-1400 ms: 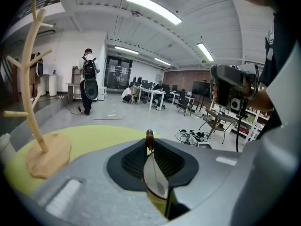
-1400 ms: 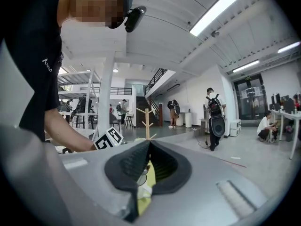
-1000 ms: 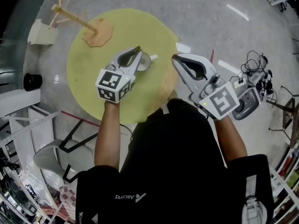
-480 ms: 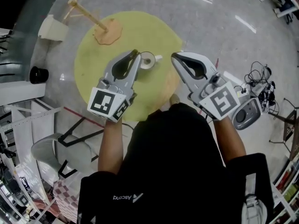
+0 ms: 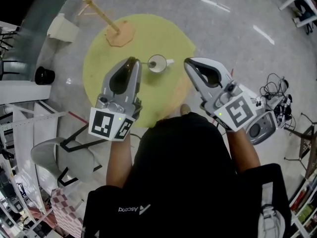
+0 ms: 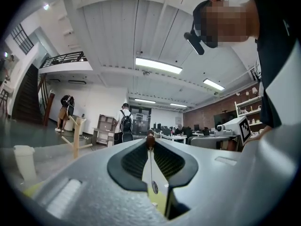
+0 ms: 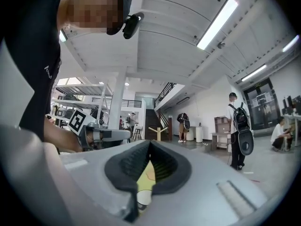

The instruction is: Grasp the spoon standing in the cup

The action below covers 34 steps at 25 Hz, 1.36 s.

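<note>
We see the spoon [image 6: 151, 165] in the left gripper view, in the middle of the frame. It is a thin metal spoon with a brown end on its handle. The brown end sits between the tips of the left gripper [image 6: 150, 138], and the small bowl of the spoon hangs below, over the yellow surface. The jaws are closed on the handle and they clamp it.

In the head view the left gripper [image 5: 131, 61] is in the middle left of the frame, above the round yellow table [image 5: 99, 68]. Its tip is just to the left of the white cup [image 5: 157, 64] and does not touch it. The cup stands on the table in the upper middle of the frame, with its handle pointing to the right.

The right gripper [image 5: 188, 62] is to the right of the cup, over the edge of the table. In the right gripper view its jaws [image 7: 149, 142] are together at the tips, and we see only the yellow table behind the gap.

A wooden stand [image 5: 119, 33] is on the table in the upper left of the frame. On the grey floor, at the left, we see a white box [image 5: 62, 28] and a black round thing [image 5: 44, 75]. A grey chair [image 5: 59, 162] is in the lower left.
</note>
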{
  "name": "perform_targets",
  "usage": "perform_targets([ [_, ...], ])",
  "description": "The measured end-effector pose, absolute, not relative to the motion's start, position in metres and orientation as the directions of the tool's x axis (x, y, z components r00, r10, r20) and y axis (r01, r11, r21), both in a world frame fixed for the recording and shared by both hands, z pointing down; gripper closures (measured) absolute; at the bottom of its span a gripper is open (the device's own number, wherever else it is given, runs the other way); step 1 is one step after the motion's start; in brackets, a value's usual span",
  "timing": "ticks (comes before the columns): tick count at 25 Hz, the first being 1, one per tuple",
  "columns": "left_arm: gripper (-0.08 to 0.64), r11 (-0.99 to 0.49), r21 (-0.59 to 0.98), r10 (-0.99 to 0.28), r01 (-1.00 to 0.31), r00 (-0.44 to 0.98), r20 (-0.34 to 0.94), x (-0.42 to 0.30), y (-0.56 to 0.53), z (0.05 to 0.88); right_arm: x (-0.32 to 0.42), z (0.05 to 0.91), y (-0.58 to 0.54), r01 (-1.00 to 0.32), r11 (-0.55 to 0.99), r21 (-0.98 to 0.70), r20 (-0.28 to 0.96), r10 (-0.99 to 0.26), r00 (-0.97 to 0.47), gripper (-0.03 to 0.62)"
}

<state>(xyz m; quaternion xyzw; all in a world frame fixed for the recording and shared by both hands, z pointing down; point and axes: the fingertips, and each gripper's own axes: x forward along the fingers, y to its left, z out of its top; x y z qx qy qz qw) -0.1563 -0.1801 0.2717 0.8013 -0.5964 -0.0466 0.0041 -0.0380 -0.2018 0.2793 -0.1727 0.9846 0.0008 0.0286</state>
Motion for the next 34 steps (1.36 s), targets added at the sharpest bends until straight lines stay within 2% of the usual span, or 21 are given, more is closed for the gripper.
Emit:
perform_targets([
  [34,0.512,-0.275,0.072,-0.959,-0.959,0.268,-0.086,-0.1575,-0.1753,0.2704,-0.0409,0.2788,-0.1952,-0.324,0.946,0.016,-0.057,-0.322,-0.945,0.589],
])
